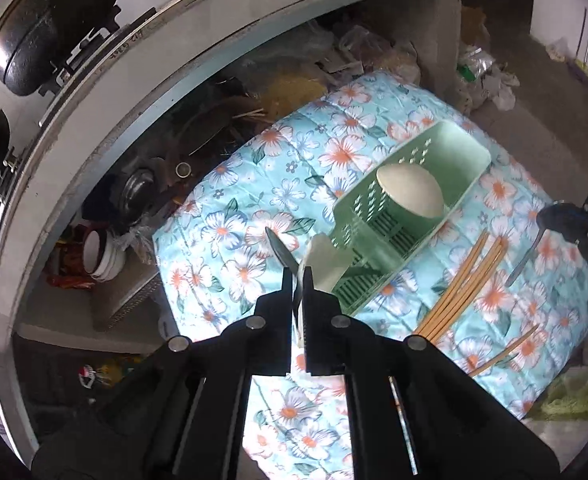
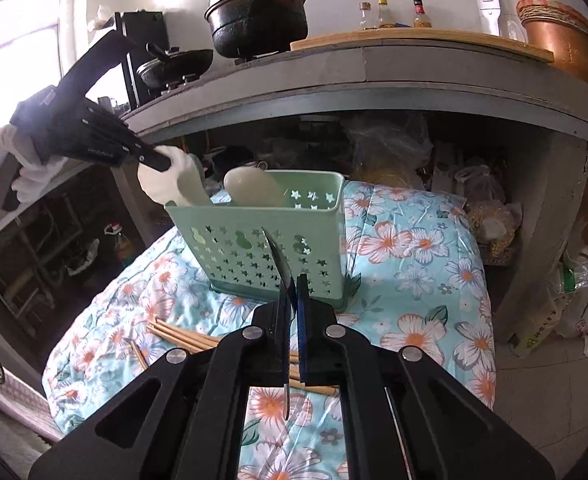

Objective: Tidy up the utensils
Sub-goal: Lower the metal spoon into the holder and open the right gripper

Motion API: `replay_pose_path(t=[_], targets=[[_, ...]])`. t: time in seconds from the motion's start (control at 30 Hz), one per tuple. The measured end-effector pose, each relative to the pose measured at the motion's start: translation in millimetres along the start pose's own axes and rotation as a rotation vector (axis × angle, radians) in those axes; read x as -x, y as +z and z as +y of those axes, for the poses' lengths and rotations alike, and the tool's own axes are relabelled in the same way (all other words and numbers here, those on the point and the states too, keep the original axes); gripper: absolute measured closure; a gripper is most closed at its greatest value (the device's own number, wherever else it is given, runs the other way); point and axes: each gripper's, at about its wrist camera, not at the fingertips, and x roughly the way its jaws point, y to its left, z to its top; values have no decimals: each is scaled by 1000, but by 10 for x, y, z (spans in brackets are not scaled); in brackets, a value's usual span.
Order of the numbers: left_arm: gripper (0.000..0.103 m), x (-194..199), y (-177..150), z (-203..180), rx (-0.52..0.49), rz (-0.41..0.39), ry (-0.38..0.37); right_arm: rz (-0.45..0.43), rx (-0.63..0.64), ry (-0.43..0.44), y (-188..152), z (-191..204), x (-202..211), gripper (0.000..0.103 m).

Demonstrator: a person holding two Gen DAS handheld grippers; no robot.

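Now lower left gripper [image 1: 303, 280] — clamped on white spoon [image 1: 321, 258] — into green basket [image 1: 434, 168]; keep right gripper [image 2: 294, 294] pinching metal spoon [image 2: 279, 264].

The left gripper [image 1: 303, 280] clamps a white spoon [image 1: 326, 260] just beside the green caddy [image 1: 410, 216]; chopsticks [image 1: 466, 288] lie nearby.

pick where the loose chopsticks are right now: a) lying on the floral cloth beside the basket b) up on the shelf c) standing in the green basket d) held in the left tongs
a: the chopsticks lie flat on the floral cloth, beside the green basket, not in it.
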Motion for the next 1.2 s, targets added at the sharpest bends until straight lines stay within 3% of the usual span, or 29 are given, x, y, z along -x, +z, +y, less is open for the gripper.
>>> replay_pose_path(t=[0.03, 0.13, 0.3, 0.4, 0.53, 0.7, 0.9, 1.1, 1.2], targets=[[96, 17, 13, 47, 33, -28, -37, -10, -4, 4, 50, -17, 36, 100], [79, 65, 24, 177, 118, -114, -98, -59, -17, 21, 263, -86, 161, 100], [77, 163, -2, 404, 271, -282, -219, -163, -55, 105, 729, -202, 333, 100], [75, 268, -41, 472, 314, -379, -225, -220, -42, 157, 1086, -215, 311, 100], [66, 320, -231, 527, 376, -432, -251, -280, -16, 182, 1405, -170, 168, 100], [66, 328, -647, 621, 482, -497, -248, -243, 21, 128, 1464, -128, -159, 100], [66, 152, -1089, 605, 610, -525, -269, -131, -11, 103, 1226, -233, -639, 100], [66, -62, -1195, 403, 564, -479, -233, 12, -14, 102, 995, -257, -1052, 98], [64, -89, -1225, 344, 559, -480, -246, 42, 14, 76, 977, -225, -1116, 95]])
